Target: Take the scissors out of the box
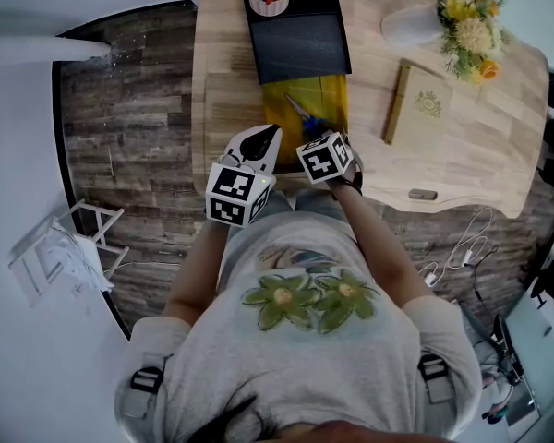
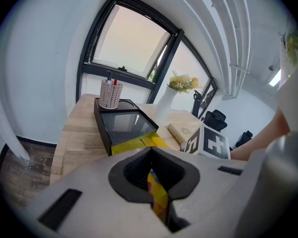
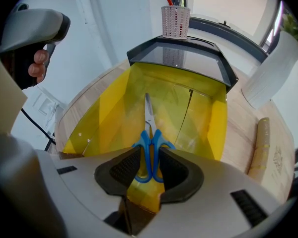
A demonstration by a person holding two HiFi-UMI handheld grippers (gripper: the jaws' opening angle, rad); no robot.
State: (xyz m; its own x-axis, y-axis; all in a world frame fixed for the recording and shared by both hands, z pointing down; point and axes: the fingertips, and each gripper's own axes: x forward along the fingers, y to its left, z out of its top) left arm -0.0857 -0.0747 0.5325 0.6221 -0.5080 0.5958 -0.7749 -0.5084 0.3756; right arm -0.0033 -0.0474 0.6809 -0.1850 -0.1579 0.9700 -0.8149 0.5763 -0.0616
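Directly between your right gripper's [image 3: 150, 158] jaws sit the blue handles of the scissors [image 3: 149, 130]. The jaws stand narrow, each dark pad touching the outside of a handle loop, so the grip looks made. The scissors lie flat on the floor of the yellow box [image 3: 216, 125], close to its near end. Their long axis runs straight away from you, in line with the gripper. The handles are toward you and the closed blades point at the black sleeve [image 3: 179, 58] that covers the box's far end. A white mesh pen cup [image 3: 175, 20] stands at the far end of that sleeve.

Your left gripper [image 2: 152, 158] is at the box's near left corner, just beside the right one. Its jaws are almost together with a strip of yellow between them, which appears to be the box's edge. It seems to be steadying the box.

The right gripper is the one on the scissors, so the coming move belongs to it. Judging by the layout, you lift up and back toward yourself, away from the sleeve, so the blade tips clear the box's walls. The box rests on a wooden table [image 3: 243, 133], and the scissors are not yet out of it.
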